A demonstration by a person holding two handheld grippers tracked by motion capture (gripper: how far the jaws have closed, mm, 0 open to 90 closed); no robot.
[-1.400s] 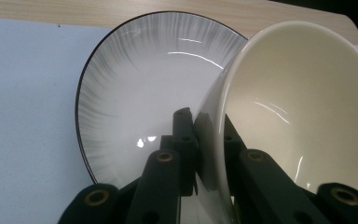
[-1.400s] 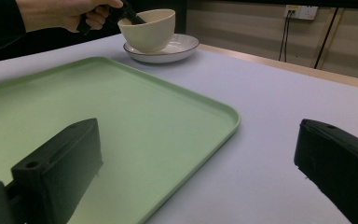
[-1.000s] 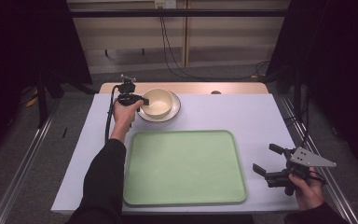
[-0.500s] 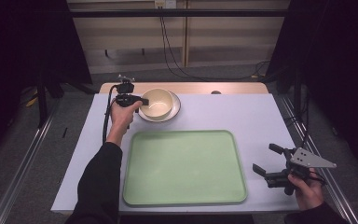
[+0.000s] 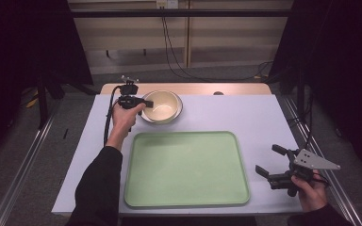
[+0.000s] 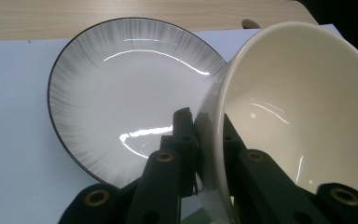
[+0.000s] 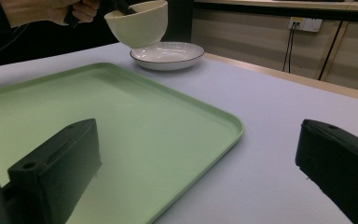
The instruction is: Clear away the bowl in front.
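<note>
Your left gripper [image 5: 147, 102] is clamping the bowl [image 5: 162, 105] by its rim: in the left gripper view one jaw is sitting inside the wall, the other outside, with the rim [image 6: 216, 126] pinched between them. In the high view the bowl is sitting at 3 o'clock of that gripper, right at the jaw tips.

You're holding the bowl lifted and tilted. In the right gripper view it is hanging clear above the plate [image 7: 168, 55], with a gap showing under its base. In the left gripper view the plate is lying at 10 o'clock of the jaws, flat on the table [image 5: 245, 113], and the bowl's mouth is opening toward 2 o'clock.

On the table, bowl and plate are sitting at 12 o'clock, near the far edge. The green tray [image 5: 186, 169] is lying bare at centre, toward 6 o'clock, just beside the plate's near side.

Your right gripper [image 5: 272, 162] is sitting at 4 o'clock of the table, off the tray's right edge, jaws spread wide and holding nothing. In its own view the tray corner and bare table are showing between the jaws, and the bowl is sitting well apart at 11 o'clock.
</note>
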